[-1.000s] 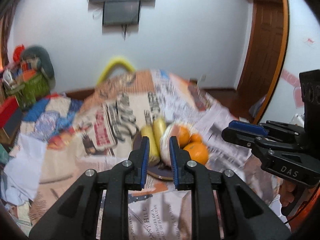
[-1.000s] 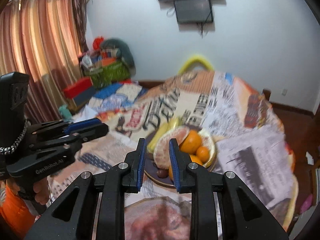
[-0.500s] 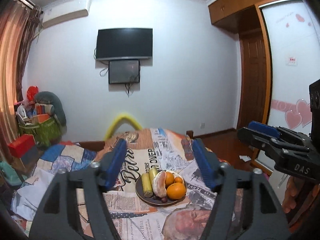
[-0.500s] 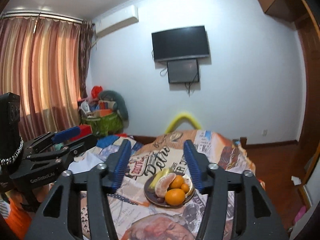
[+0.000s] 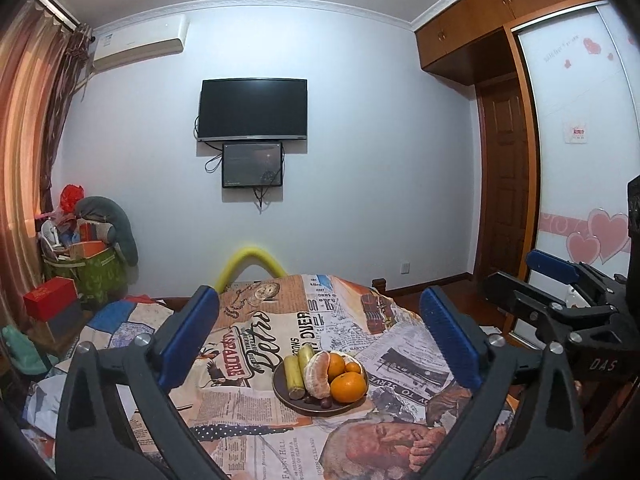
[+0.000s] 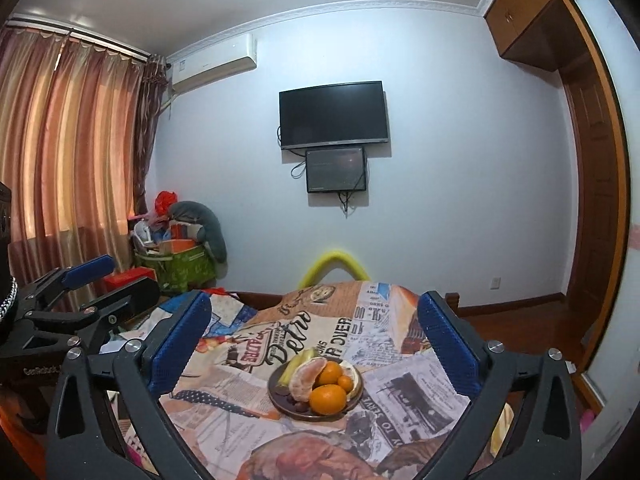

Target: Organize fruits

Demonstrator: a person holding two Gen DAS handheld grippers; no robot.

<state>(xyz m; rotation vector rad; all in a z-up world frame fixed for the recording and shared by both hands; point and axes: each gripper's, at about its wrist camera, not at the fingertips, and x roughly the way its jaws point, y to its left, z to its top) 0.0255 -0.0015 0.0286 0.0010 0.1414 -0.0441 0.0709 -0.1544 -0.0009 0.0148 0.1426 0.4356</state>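
All fruit is seen gathered on the dark plate [image 5: 286, 399], on the newsprint-patterned cloth [image 5: 256, 360] of the table. On the plate: large orange [image 5: 348, 387] at about 4 o'clock, peeled citrus half [image 5: 318, 374] at centre, two smaller oranges [image 5: 336, 363] toward 1 o'clock, two yellow-green stalks [image 5: 294, 372] at 9–10 o'clock, small dark fruits [image 5: 325, 402] at the 6 o'clock rim. No loose fruit is seen on the cloth.

Left gripper [image 5: 320, 344]: fingers spread wide, nothing held, raised well back from the plate. Right gripper [image 6: 316, 342]: same, spread wide and empty.

Step in hand: not settled. The scene fits either a plate heaped for sorting or a plate already filled, so no specific move is called. Any pick from the pile would call for a descent toward the plate and care with round fruit rolling off the heap.

View differences:
- Left wrist view: the right gripper is shown from outside at 3 o'clock, plus the wardrobe door with hearts [image 5: 600, 236].
- Right wrist view: the left gripper is shown at 9 o'clock, plus the full curtain [image 6: 68, 152]. The plate's near rim and the citrus peel [image 6: 354, 376] at 2 o'clock are shown more clearly.
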